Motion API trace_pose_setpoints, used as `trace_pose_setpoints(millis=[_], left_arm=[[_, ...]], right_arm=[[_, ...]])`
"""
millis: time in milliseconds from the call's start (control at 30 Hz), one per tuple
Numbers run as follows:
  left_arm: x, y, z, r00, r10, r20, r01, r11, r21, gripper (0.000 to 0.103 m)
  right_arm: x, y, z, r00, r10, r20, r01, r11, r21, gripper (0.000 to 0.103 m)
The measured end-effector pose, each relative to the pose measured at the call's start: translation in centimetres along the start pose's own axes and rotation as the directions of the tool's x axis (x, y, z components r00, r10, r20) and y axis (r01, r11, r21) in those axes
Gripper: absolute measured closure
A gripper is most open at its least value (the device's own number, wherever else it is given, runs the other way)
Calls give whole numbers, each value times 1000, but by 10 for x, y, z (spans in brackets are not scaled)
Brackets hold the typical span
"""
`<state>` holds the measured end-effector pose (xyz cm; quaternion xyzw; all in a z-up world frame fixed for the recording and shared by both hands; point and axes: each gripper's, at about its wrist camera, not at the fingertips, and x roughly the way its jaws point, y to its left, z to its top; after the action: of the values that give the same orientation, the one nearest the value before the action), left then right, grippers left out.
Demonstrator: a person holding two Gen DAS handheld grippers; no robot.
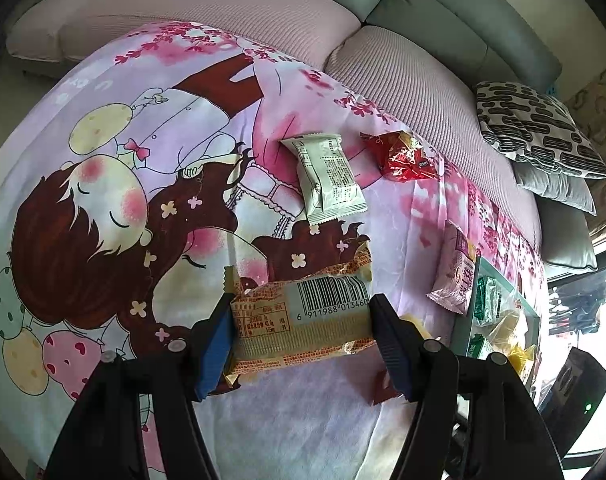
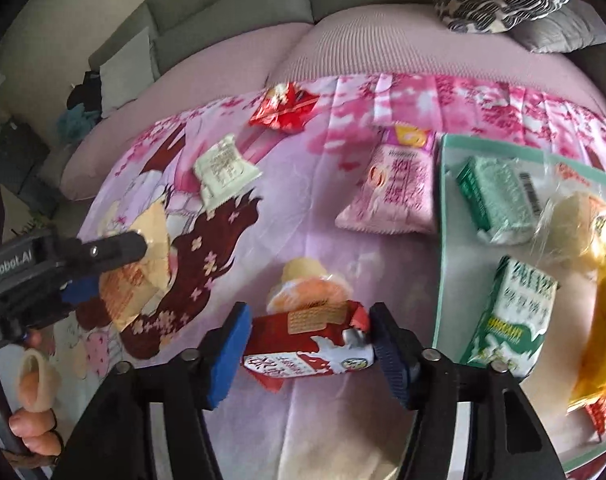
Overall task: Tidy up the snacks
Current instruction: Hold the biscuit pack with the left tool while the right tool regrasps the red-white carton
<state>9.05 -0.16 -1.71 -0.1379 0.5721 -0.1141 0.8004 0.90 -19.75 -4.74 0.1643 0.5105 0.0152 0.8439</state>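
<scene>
Left gripper [image 1: 301, 340]: two black plastic fingers, blue ribbed pads [image 1: 214, 350], round silver screws at the joints. Right gripper [image 2: 309, 354]: identical build. White lettering marks the left gripper's black body. Bare-skinned left hand [image 2: 33, 412], dark-painted nails.

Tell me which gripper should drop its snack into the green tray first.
Right. The right gripper, shut on the red-and-white snack pack, sits beside the green tray; the left gripper, holding the yellow snack packet, is farther away.
</scene>
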Motion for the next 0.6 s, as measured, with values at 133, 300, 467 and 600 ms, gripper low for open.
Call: trace_pose_setpoints(millis=[133,300,467,600], left_arm=[[1,1,0,1000,1,-4,-1,1000,-5,35],[1,2,0,1000,-1,-5,1,1000,-13,35],[2,3,0,1000,4,-7,-4,1000,-19,35],[8,5,0,1000,23,-17,-23,999,-23,35]], right_arm=[[2,9,-6,1000,5,-22,-6,999,-44,28],[2,20,-11,1000,14,-25,-17,995,-103,5],[9,37,-14,997,-76,-17,71,975,-212,2],[15,42,-14,989,-148,6,145,958,-250,2]])
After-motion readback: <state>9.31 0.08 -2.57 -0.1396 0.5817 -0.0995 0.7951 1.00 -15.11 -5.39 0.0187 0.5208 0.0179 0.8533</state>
